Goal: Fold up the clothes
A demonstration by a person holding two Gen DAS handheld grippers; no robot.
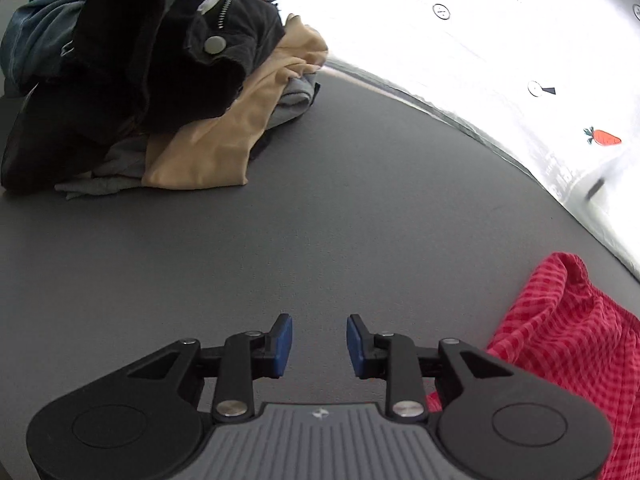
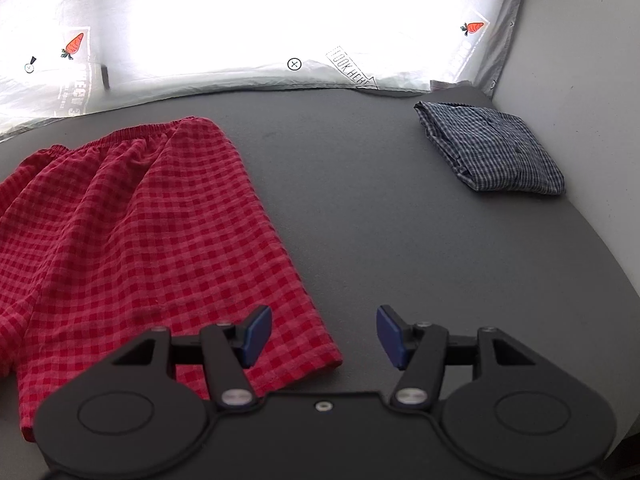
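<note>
Red checked shorts (image 2: 132, 224) lie spread flat on the grey table (image 2: 380, 208), waistband toward the far edge. My right gripper (image 2: 324, 336) is open and empty, hovering over the shorts' near right leg hem. In the left wrist view the shorts (image 1: 568, 332) show at the right edge. My left gripper (image 1: 319, 342) is open and empty above bare table, left of the shorts.
A pile of unfolded clothes (image 1: 160, 80) with black jeans, a tan garment and denim sits at the far left. A folded blue checked garment (image 2: 492, 148) lies at the far right by a wall. A white printed sheet (image 2: 280, 20) hangs past the table's far edge.
</note>
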